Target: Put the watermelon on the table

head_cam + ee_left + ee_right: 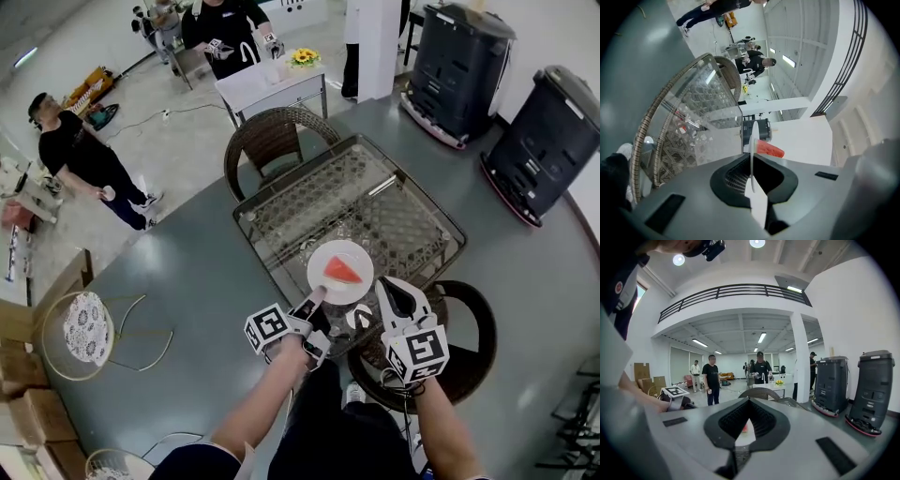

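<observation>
A glass-topped wicker table [367,199] is seen in the middle of the head view, on a grey floor [169,281]. One wicker chair [272,139] is set at its far side and a second wicker chair [471,349] at its near side, partly covered by the person's arms. Two dark grey machines [459,67] are parked beyond the table, against the wall. A round white plate [334,253] is held level over the near edge of the glass; whether it touches the glass cannot be told. Its near rim is clamped by the left gripper [314,298], whose jaws are closed flat against the plate's two faces, as the left gripper view shows edge-on. The right gripper [384,283] is held just beside the plate's right rim, its jaws drawn close together with nothing pinched between them; only a sliver of plate is seen through the slit. A red watermelon slice [343,272] is carried on the middle of the plate.
</observation>
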{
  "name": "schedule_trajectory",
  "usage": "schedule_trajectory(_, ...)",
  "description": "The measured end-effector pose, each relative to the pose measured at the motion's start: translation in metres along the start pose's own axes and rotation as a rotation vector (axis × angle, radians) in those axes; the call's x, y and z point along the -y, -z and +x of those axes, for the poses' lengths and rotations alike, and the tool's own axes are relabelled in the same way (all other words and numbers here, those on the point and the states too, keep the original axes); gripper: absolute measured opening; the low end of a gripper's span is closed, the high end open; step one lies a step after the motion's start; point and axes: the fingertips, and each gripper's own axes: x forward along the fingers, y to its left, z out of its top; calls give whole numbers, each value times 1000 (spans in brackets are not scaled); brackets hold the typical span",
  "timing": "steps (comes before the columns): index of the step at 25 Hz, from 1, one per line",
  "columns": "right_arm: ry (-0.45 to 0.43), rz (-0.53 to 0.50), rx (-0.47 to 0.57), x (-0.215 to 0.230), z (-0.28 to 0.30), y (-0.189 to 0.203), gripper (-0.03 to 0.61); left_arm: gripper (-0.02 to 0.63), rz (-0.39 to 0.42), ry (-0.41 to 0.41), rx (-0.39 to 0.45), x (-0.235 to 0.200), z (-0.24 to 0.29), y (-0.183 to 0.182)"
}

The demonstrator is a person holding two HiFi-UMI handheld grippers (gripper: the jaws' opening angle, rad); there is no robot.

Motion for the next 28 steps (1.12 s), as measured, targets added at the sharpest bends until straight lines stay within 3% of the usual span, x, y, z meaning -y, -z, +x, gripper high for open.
schedule_trajectory(16,114,12,-105,32,34,25,0,14,-23,-44,-156,-66,105,-25)
schedule_trajectory(28,156,42,-150,49,55,38,0,14,-33,-97,-167,-105,134,-39)
